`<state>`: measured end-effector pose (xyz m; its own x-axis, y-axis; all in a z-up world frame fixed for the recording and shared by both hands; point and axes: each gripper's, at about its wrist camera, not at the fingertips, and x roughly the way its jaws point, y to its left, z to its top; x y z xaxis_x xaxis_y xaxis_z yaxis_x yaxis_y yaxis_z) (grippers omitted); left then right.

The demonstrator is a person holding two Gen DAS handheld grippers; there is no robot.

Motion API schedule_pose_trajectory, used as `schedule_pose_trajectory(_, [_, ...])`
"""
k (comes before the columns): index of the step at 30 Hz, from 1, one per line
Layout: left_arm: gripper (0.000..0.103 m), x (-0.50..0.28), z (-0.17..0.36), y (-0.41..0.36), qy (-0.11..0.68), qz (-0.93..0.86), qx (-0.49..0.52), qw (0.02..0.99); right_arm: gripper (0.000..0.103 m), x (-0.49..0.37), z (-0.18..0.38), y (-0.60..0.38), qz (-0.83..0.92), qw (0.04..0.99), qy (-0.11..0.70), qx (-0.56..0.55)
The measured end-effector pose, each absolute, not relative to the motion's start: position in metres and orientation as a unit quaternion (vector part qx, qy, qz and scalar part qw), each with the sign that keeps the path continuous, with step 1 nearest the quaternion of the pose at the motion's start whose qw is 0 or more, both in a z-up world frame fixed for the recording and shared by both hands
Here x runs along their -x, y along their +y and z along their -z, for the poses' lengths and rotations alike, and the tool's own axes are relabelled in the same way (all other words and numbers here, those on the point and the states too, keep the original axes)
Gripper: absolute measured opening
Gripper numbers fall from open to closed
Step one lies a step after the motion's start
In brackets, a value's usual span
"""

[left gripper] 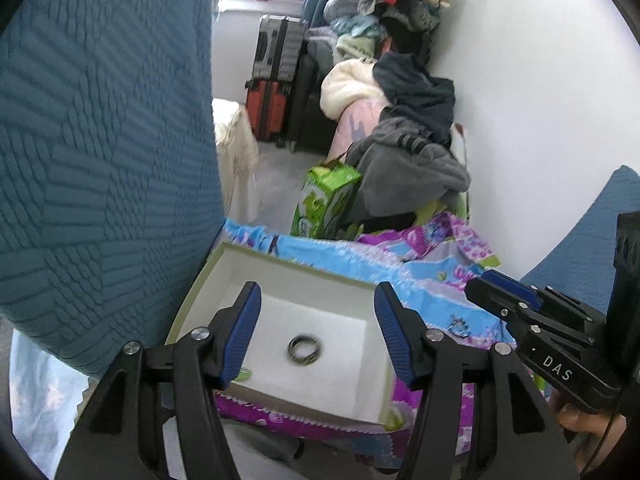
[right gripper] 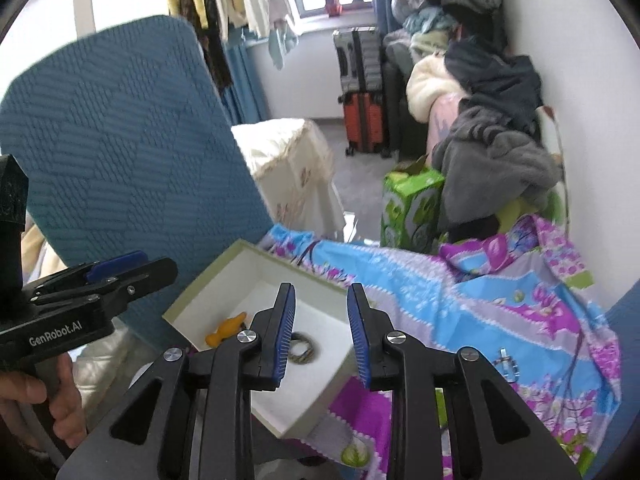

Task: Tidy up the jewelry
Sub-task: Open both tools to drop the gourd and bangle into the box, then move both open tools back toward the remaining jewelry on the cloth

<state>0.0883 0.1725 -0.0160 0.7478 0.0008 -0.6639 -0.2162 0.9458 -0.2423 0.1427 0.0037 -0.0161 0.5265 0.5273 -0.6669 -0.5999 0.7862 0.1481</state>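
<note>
A white open box [left gripper: 224, 276] [right gripper: 208, 300] with a green rim sits on a colourful cloth. A dark coiled bracelet [left gripper: 305, 350] [right gripper: 306, 350] lies on its white foam floor. An orange piece [right gripper: 226, 330] lies in the box's left corner in the right wrist view. A small silver jewelry piece [left gripper: 459, 326] [right gripper: 505, 360] lies on the cloth right of the box. My left gripper [left gripper: 318, 334] is open and empty above the box. My right gripper [right gripper: 321, 336] is open and empty over the box's right edge; it also shows in the left wrist view [left gripper: 508, 296].
A blue textured cushion [left gripper: 100, 160] [right gripper: 120, 140] stands left of the box. The colourful cloth [right gripper: 480, 300] covers the surface. Behind are a green carton [left gripper: 326, 200], a pile of clothes [left gripper: 412, 152], suitcases [left gripper: 276, 76] and a white wall on the right.
</note>
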Motion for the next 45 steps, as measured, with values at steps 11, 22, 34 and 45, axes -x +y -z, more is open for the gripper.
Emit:
schedule_pose_trajectory(11, [0.060, -0.088, -0.023, 0.114, 0.320, -0.020, 0.133, 0.938, 0.025, -0.128, -0.028, -0.070, -0.289, 0.903, 0.318, 0.022])
schedule_pose_trajectory(22, [0.059, -0.093, -0.018, 0.050, 0.327, 0.032, 0.113, 0.938, 0.027, -0.113, -0.033, -0.147, -0.235, 0.926, 0.297, 0.005])
schedule_pose_trajectory(34, [0.059, -0.102, 0.026, -0.006, 0.370, 0.080, 0.108, 0.919, 0.027, -0.102, 0.006, -0.214, -0.183, 0.930, 0.320, -0.018])
schedule_pose_trajectory(45, [0.058, -0.114, 0.079, -0.036, 0.424, 0.099, 0.102, 0.894, 0.027, -0.101, 0.069, -0.237, -0.167, 0.916, 0.363, -0.033])
